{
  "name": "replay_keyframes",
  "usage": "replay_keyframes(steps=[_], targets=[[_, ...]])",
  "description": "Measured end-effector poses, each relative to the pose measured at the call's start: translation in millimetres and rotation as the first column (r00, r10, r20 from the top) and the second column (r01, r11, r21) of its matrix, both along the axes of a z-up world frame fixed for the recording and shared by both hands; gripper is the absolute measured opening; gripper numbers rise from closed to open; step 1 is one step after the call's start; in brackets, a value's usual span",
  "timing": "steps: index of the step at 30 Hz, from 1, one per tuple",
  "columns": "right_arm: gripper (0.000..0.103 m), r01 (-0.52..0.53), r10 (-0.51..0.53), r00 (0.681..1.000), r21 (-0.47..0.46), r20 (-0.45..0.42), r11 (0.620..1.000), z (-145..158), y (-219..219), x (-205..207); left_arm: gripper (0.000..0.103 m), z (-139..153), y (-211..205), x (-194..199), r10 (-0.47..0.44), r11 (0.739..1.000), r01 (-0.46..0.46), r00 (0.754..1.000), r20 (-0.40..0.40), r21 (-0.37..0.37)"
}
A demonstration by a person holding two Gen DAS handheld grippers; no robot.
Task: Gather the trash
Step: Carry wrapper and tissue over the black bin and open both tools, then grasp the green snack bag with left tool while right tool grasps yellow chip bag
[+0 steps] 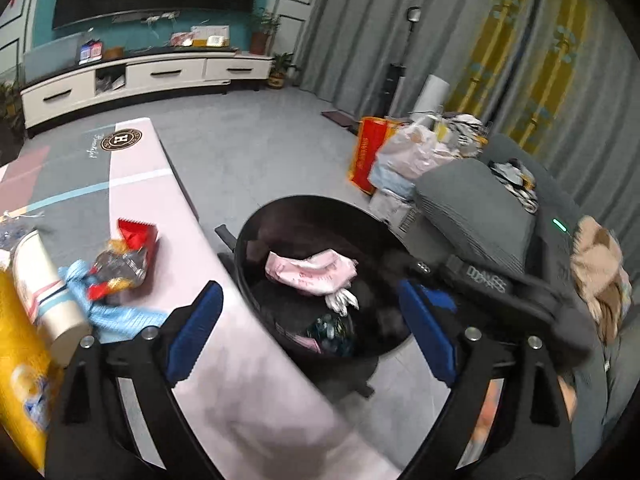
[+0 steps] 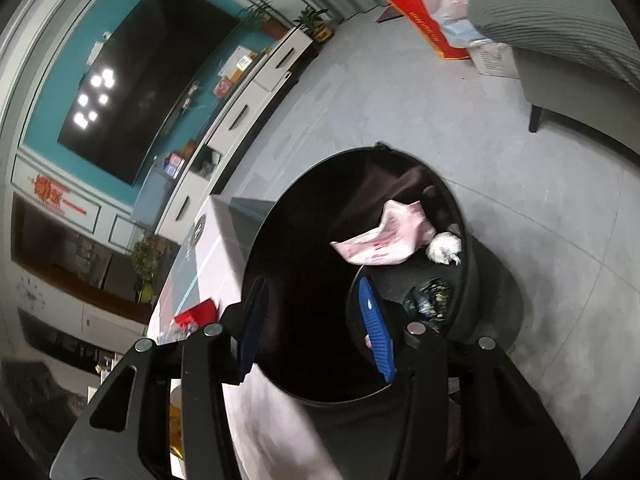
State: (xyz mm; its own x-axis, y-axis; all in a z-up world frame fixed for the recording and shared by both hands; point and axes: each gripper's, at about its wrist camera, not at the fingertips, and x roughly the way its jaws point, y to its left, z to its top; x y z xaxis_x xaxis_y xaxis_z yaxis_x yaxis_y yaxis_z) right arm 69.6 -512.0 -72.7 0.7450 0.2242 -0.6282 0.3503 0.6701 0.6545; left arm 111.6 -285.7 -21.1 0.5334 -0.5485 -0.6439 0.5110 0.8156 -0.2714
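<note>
A round black trash bin (image 1: 256, 220) stands on the floor beside a pink table (image 1: 160, 184). Inside it lie a pink wrapper (image 1: 312, 270), a white crumpled tissue (image 1: 342, 300) and a dark green wrapper (image 1: 332, 330). On the table lie a red box (image 1: 138, 234), a clear snack wrapper (image 1: 116, 268), a blue cloth (image 1: 112, 312) and a paper cup (image 1: 44, 292). My left gripper (image 1: 310, 328) is open and empty above the bin's near edge. My right gripper (image 2: 316, 328) is open and empty over the bin (image 2: 280, 240), with the pink wrapper (image 2: 384, 240) below.
A yellow bag (image 1: 20, 368) stands at the table's near left. A grey sofa (image 1: 476, 208) with clothes, plastic bags (image 1: 412, 152) and a red bag (image 1: 368, 156) are right of the bin. A white TV cabinet (image 1: 132, 80) lines the far wall.
</note>
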Motion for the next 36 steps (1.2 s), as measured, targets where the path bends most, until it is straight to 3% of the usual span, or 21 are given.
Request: replay_keyframes(steps=[4, 7, 10, 12, 15, 18, 20, 23, 29, 36], targets=[[0.053, -0.041, 0.042, 0.999, -0.027, 0.005, 0.999, 4.3, 14.1, 2.4, 0.092, 21.9, 33.2, -34.4, -0.043, 0.998, 0.046, 0.997, 0.056, -0.043], [0.056, -0.097, 0.098, 0.995, -0.054, 0.014, 0.994, 9.7, 32.2, 4.2, 0.096, 43.4, 67.8, -55.1, -0.019, 0.998, 0.027, 0.991, 0.131, -0.058], [0.057, -0.155, 0.158, 0.987, -0.103, 0.016, 0.982, 14.9, 52.6, 3.4, 0.097, 57.0, 121.7, -63.3, 0.126, 0.991, -0.114, 0.976, 0.180, -0.075], [0.058, -0.188, 0.192, 0.981, -0.141, 0.011, 0.972, 17.5, 66.7, 1.9, 0.097, 57.1, 156.4, -64.3, 0.237, 0.971, -0.224, 0.953, 0.189, -0.089], [0.062, -0.243, 0.249, 0.968, -0.194, 0.009, 0.951, 20.8, 90.7, -0.9, 0.097, 44.3, 211.9, -61.9, 0.403, 0.914, -0.389, 0.904, 0.140, -0.116], [0.066, -0.307, 0.322, 0.946, -0.209, 0.038, 0.928, 23.6, 115.4, -2.2, 0.097, 20.1, 254.9, -54.4, 0.544, 0.837, -0.539, 0.839, 0.029, -0.095], [0.068, -0.360, 0.380, 0.923, -0.207, 0.061, 0.909, 25.6, 132.9, -0.7, 0.097, 5.2, 273.6, -49.3, 0.584, 0.806, -0.586, 0.810, -0.051, -0.084], [0.074, -0.431, 0.459, 0.884, -0.227, 0.086, 0.873, 30.6, 163.1, 3.1, 0.097, -8.9, 282.6, -42.6, 0.600, 0.794, -0.607, 0.792, -0.116, -0.033], [0.084, -0.502, 0.540, 0.829, -0.231, 0.146, 0.833, 37.7, 212.1, 12.8, 0.099, -25.3, 291.7, -35.3, 0.565, 0.796, -0.598, 0.790, -0.240, -0.096], [0.085, -0.517, 0.546, 0.825, -0.196, 0.145, 0.833, 31.5, 239.4, 27.8, 0.099, -51.3, 289.9, -28.3, 0.547, 0.777, -0.618, 0.757, -0.357, -0.119]])
